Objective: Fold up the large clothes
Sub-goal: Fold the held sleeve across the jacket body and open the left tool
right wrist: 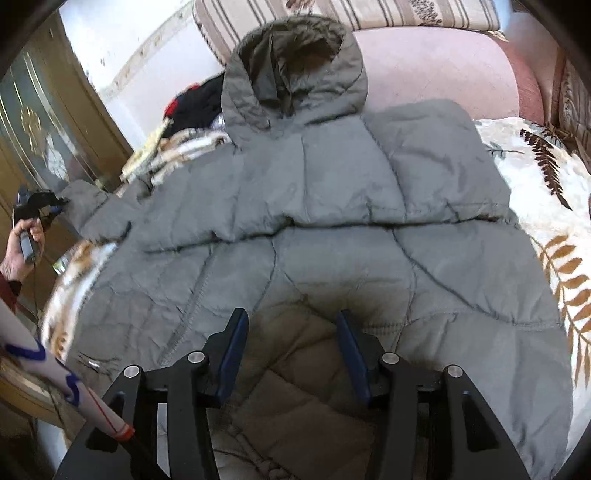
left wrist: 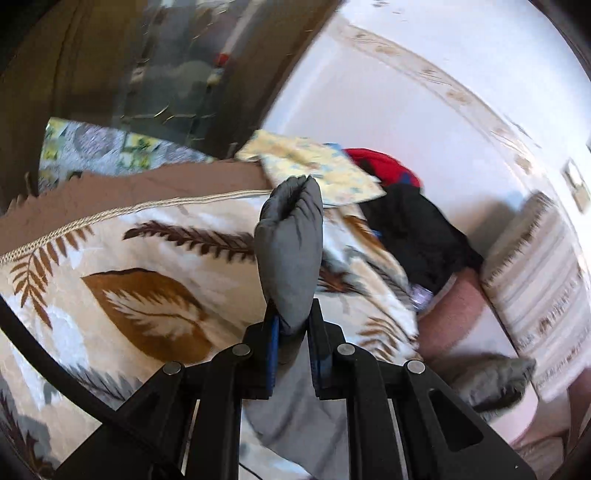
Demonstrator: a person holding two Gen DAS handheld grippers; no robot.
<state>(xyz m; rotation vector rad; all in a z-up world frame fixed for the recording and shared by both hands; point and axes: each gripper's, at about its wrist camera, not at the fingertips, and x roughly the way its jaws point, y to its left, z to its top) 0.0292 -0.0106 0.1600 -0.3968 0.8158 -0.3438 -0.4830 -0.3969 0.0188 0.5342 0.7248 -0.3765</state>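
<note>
A grey hooded puffer jacket (right wrist: 314, 192) lies spread on a leaf-patterned blanket (right wrist: 554, 192), its hood (right wrist: 295, 74) pointing away. My left gripper (left wrist: 293, 325) is shut on the end of the jacket's left sleeve (left wrist: 290, 236), which sticks up past the fingertips, lifted off the blanket. In the right wrist view the same left gripper (right wrist: 55, 203) shows at the far left, held by a hand (right wrist: 20, 251), with the sleeve (right wrist: 96, 214) stretched outward. My right gripper (right wrist: 291, 332) stands open over the jacket's lower middle, fabric beneath its fingers.
A pile of red and black clothes (left wrist: 402, 214) and a yellow patterned cloth (left wrist: 317, 166) lie at the bed's far side. Striped pillows (right wrist: 369, 14) and a pink sheet (right wrist: 443, 70) lie beyond the hood. A wooden glass-front cabinet (right wrist: 40, 125) stands on the left.
</note>
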